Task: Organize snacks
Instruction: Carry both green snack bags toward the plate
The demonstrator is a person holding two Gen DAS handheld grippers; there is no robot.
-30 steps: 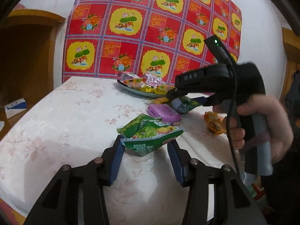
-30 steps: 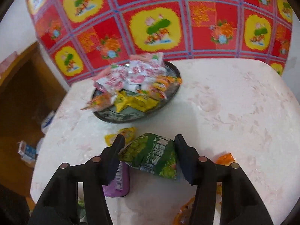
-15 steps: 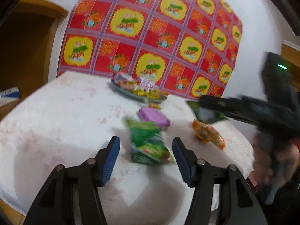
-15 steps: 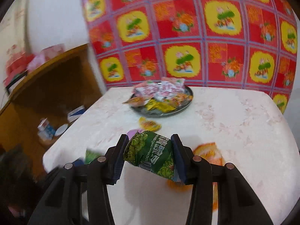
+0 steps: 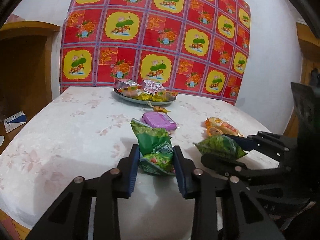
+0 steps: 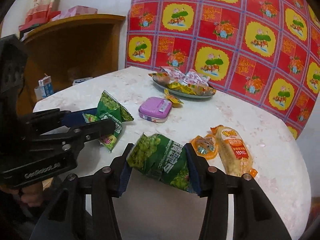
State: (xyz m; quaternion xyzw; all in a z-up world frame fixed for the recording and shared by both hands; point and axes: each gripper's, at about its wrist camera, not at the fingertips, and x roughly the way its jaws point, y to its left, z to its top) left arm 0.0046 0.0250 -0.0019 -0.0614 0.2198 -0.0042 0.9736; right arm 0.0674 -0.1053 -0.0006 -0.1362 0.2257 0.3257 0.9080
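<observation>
My left gripper [image 5: 156,161] is shut on a light green pea snack bag [image 5: 154,146] and holds it near the table's front; it also shows in the right wrist view [image 6: 112,116]. My right gripper [image 6: 159,160] is shut on a dark green pea snack bag [image 6: 162,158], held above the table; this bag also shows in the left wrist view [image 5: 220,147]. A dark plate [image 5: 128,98] heaped with wrapped snacks stands at the far side, also in the right wrist view [image 6: 180,95].
On the white floral table [image 5: 70,130] lie a purple tin [image 6: 155,109], a small yellow packet [image 6: 173,98], an orange jelly cup [image 6: 205,147] and an orange-wrapped cake [image 6: 235,152]. A wooden shelf [image 6: 70,50] stands left. A red patterned cloth [image 5: 160,30] hangs behind.
Both grippers closed on their green bags and lifted them. The right gripper drew back from the plate to the table's near side; the left gripper pulled its bag up between its fingers.
</observation>
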